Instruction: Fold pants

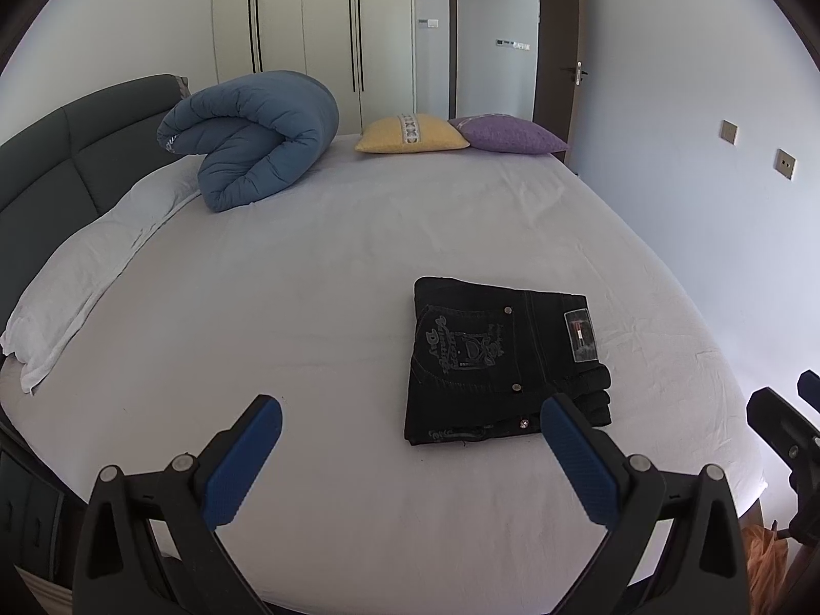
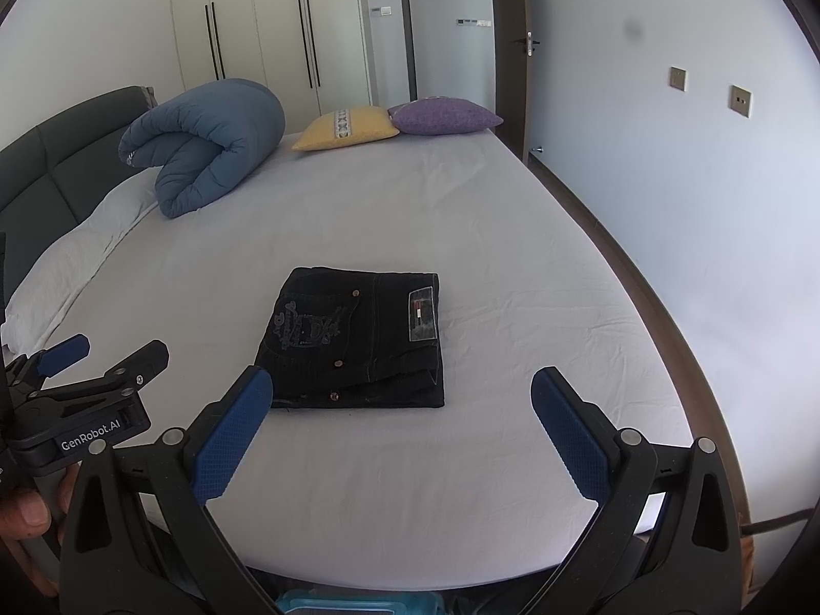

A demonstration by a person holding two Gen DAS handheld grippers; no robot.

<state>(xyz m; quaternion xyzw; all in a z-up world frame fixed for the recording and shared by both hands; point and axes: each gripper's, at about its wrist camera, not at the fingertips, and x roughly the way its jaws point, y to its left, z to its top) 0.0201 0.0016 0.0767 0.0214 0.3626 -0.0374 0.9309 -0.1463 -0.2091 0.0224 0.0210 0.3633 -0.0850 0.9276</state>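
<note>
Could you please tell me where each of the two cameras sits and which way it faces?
Left wrist: sits on the left gripper, faces across the white-sheeted bed at the folded black denim pants; its open blue-padded fingers show, the right gripper at the right edge.
Right wrist: sits on the right gripper, same direction; its open fingers, the left gripper and a hand show.
Shared: pants, rolled blue quilt, yellow cushion, purple cushion.
</note>
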